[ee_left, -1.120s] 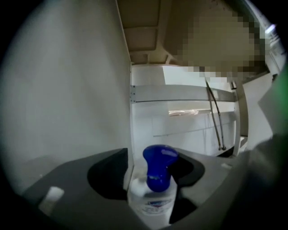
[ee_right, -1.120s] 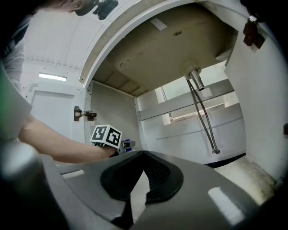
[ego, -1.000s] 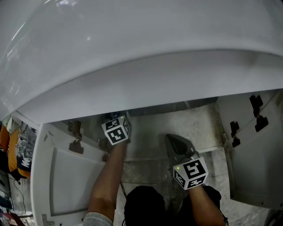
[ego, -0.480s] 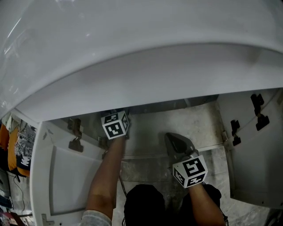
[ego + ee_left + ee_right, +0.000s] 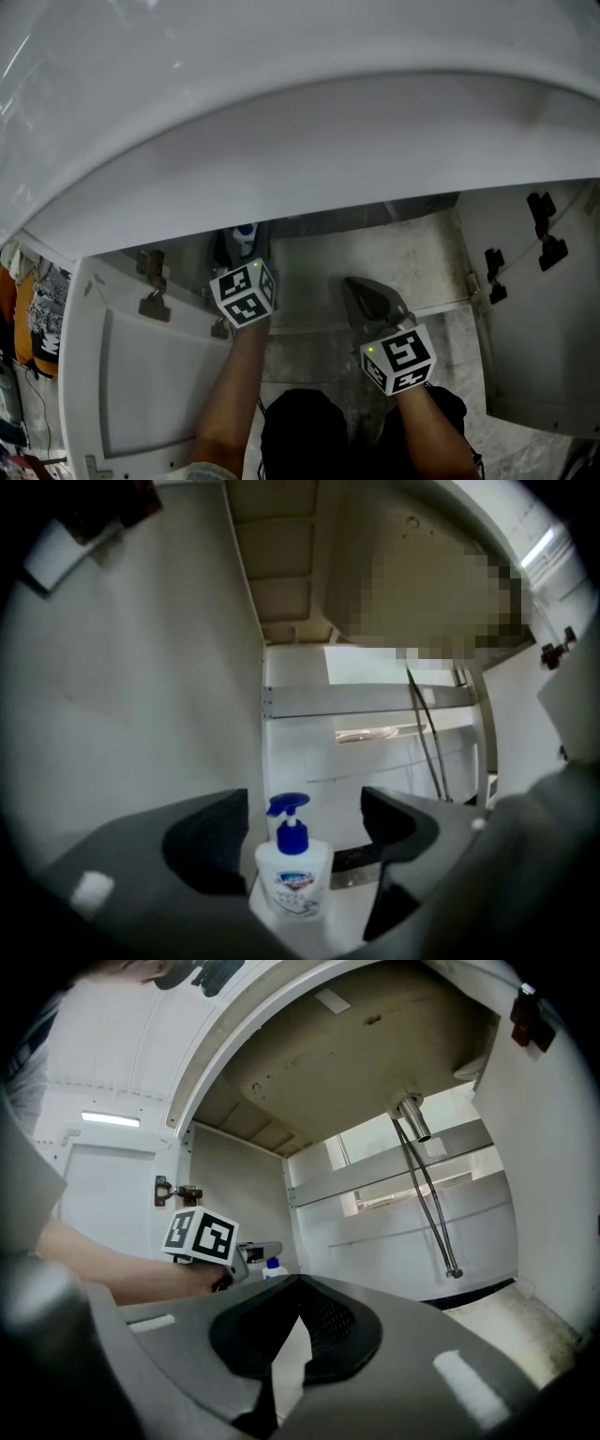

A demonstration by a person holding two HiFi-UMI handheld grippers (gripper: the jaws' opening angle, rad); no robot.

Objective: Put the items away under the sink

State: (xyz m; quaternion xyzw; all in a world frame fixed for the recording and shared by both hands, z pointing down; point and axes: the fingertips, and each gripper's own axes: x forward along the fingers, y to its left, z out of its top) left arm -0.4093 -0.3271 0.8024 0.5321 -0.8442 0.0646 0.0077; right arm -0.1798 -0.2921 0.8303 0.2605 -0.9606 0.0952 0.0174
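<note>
A white soap pump bottle [image 5: 293, 878] with a blue pump stands upright on the cabinet floor at the left wall. My left gripper [image 5: 305, 803] is open around it. Its jaws have just been opening, and the pads stand clear of the bottle on both sides. In the head view the bottle's blue top [image 5: 245, 230] shows just beyond the left gripper [image 5: 240, 253]. The right gripper [image 5: 300, 1283] is shut with nothing in it and hangs at the cabinet's front, right of the left one [image 5: 258, 1252]. The head view shows the right gripper [image 5: 356, 289] over the cabinet floor.
The white sink basin [image 5: 281, 112] overhangs the cabinet. Its doors stand open at left [image 5: 141, 375] and right [image 5: 553, 328]. Two hoses [image 5: 427, 1194] run down from the drain at the back right. The cabinet's left wall [image 5: 141, 667] is close beside the bottle.
The left gripper has drawn back toward me from the bottle, so the blue pump now shows in the head view. The right gripper has kept still.
</note>
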